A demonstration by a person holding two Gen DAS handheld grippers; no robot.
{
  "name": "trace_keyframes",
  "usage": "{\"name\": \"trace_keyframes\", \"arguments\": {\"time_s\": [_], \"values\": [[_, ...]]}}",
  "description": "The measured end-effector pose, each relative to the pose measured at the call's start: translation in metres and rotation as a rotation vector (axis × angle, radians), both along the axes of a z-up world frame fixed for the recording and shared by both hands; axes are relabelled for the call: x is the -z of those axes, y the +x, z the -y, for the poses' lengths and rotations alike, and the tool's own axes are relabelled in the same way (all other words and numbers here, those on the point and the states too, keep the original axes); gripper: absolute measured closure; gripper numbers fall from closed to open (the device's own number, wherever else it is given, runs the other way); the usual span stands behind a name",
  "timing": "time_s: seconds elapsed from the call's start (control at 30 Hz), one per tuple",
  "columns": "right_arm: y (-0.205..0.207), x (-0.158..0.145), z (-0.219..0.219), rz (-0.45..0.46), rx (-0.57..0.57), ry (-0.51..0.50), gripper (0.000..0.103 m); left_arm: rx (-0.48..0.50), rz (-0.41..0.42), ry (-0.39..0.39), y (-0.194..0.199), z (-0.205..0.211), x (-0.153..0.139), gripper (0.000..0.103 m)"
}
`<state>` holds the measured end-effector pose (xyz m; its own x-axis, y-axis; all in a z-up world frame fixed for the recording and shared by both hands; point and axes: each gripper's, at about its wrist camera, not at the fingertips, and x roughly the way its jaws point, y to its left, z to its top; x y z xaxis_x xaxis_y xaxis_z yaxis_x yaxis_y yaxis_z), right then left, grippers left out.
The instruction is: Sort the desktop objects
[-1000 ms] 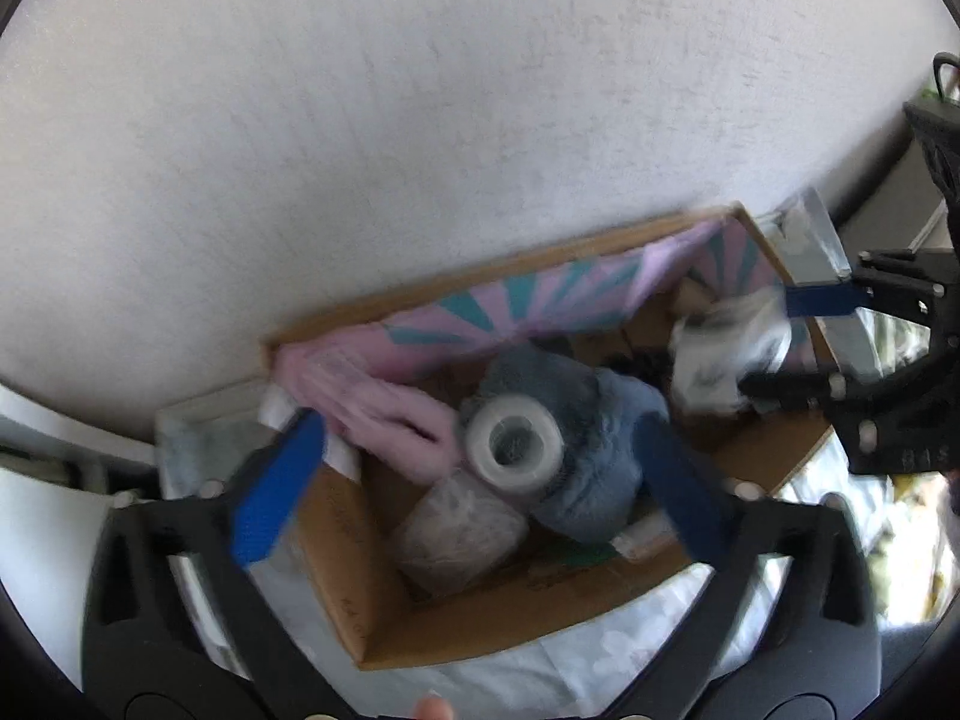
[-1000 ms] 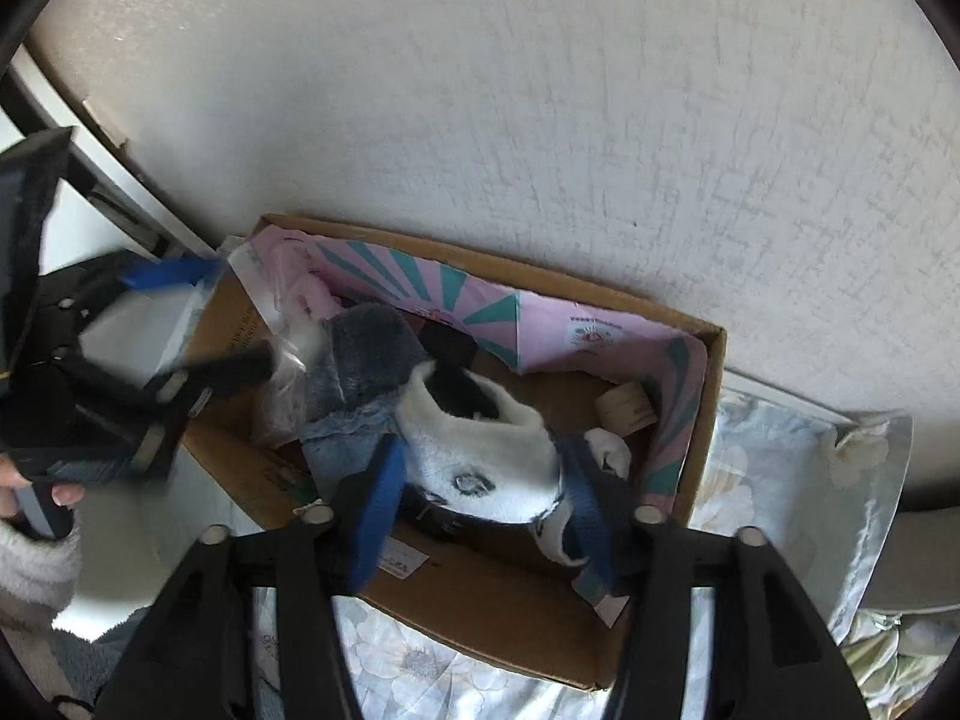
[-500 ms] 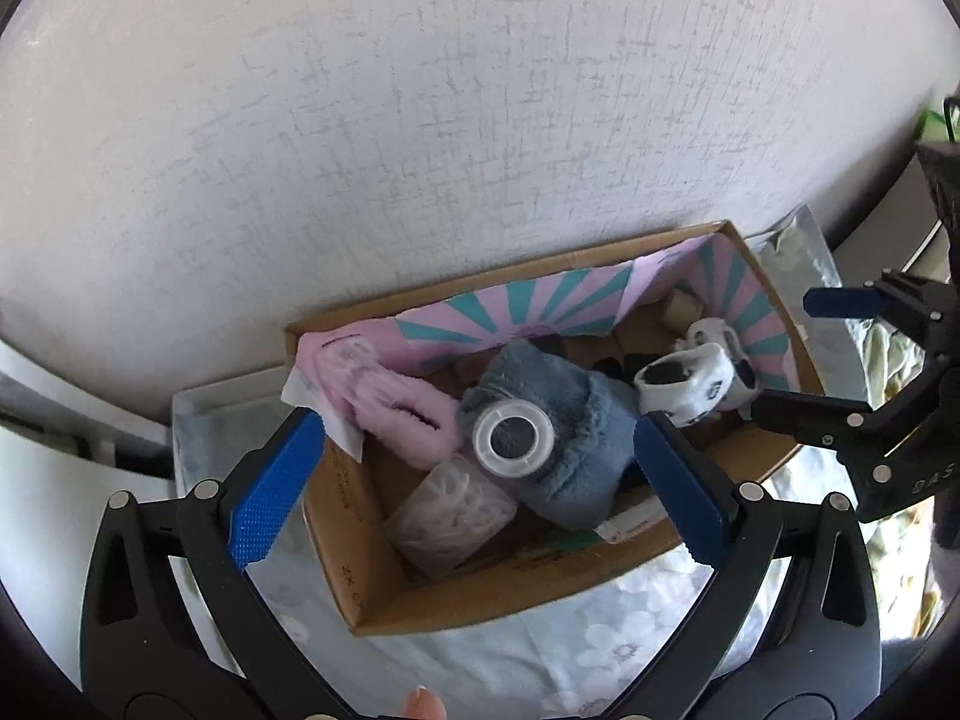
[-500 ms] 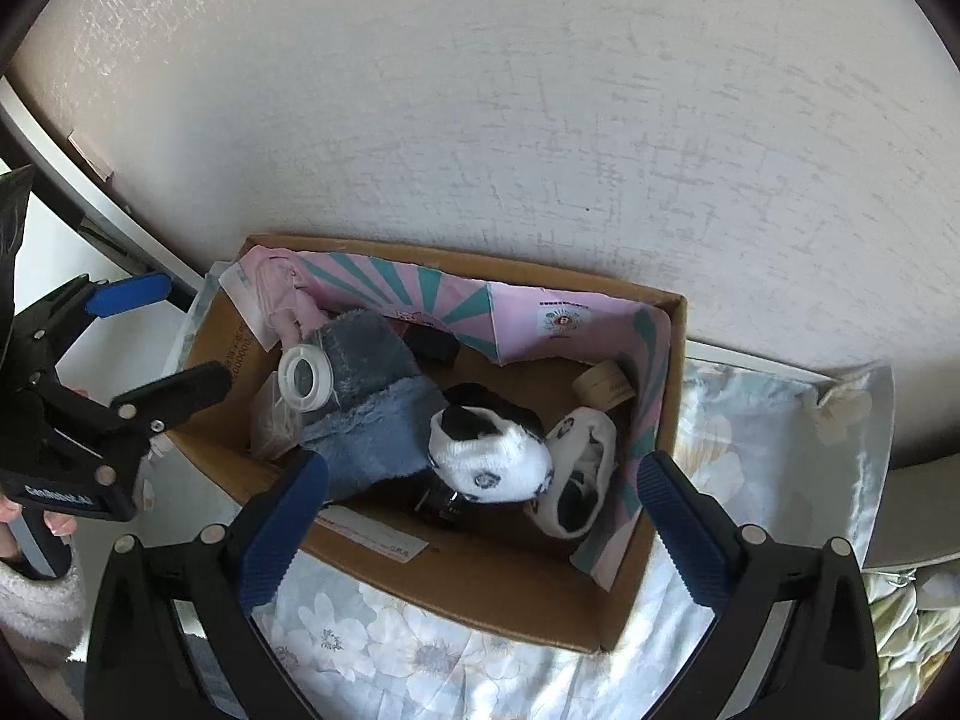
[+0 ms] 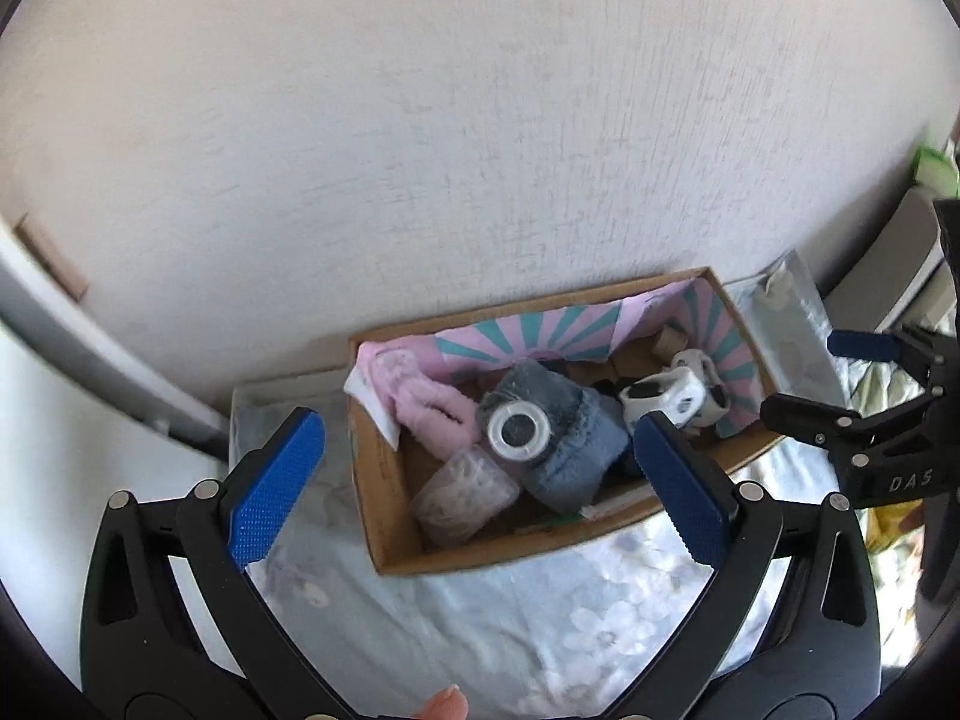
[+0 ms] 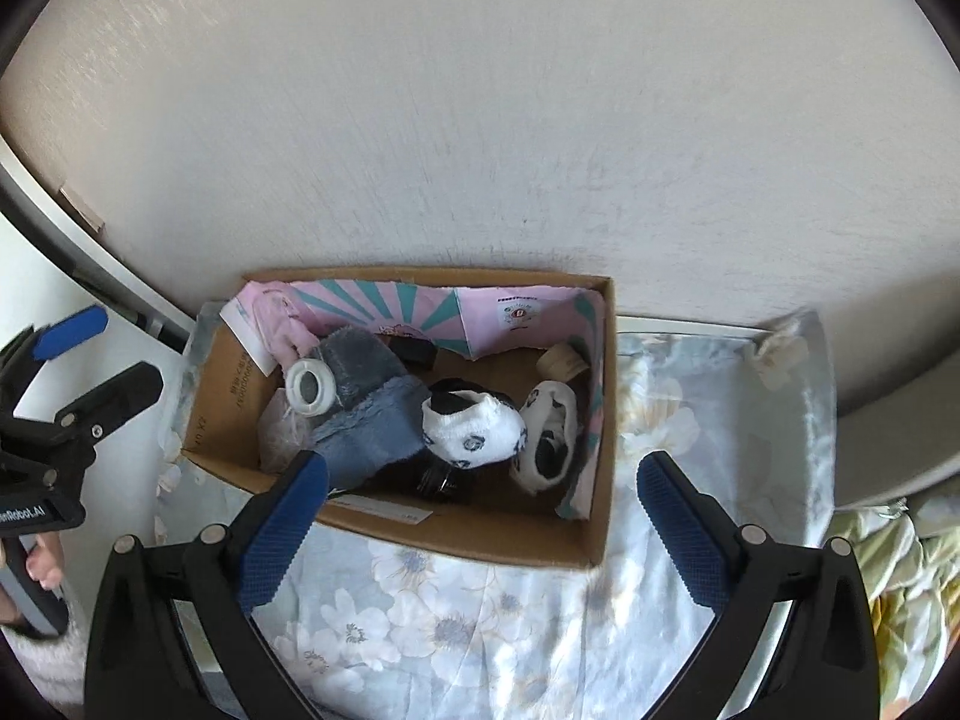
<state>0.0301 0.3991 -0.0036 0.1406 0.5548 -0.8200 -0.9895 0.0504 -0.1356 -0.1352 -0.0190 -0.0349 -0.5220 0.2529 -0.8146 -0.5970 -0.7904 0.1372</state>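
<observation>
Both empty: left gripper (image 5: 477, 480) and right gripper (image 6: 483, 516) spread wide above the cardboard box (image 6: 474, 540). Best lifted straight clear, without brushing the panda socks (image 6: 471, 429) or tape roll (image 6: 310, 385).

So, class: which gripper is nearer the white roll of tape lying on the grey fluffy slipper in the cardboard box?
Left, probably. The left gripper frames the white roll of tape between its open fingers; the right gripper sits toward the box's other end, over the socks.
</observation>
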Motion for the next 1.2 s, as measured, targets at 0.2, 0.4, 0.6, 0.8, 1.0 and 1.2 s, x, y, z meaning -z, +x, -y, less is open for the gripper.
{"name": "trace_keyframes", "arguments": {"time_s": [0.2, 0.4, 0.6, 0.8, 1.0, 1.2], "values": [[-0.016, -0.007, 0.025, 0.041, 0.017, 0.045, 0.0, -0.067, -0.018, 0.082, 0.024, 0.022, -0.021, 0.0], [-0.029, -0.002, 0.049, 0.089, 0.021, 0.074, 0.0, -0.118, -0.06, 0.103, 0.041, 0.038, -0.032, 0.0], [-0.037, 0.002, 0.069, 0.138, 0.034, 0.087, 0.0, -0.132, -0.084, 0.114, 0.061, 0.046, -0.036, 0.0], [-0.039, -0.001, 0.083, 0.166, 0.049, 0.132, 0.0, -0.168, -0.076, 0.157, 0.079, 0.058, -0.027, 0.0], [-0.041, -0.003, 0.088, 0.156, 0.051, 0.14, 0.0, -0.17, -0.083, 0.153, 0.083, 0.061, -0.025, 0.0], [-0.043, -0.004, 0.089, 0.148, 0.051, 0.148, 0.0, -0.174, -0.086, 0.159, 0.083, 0.065, -0.025, 0.0]]}}
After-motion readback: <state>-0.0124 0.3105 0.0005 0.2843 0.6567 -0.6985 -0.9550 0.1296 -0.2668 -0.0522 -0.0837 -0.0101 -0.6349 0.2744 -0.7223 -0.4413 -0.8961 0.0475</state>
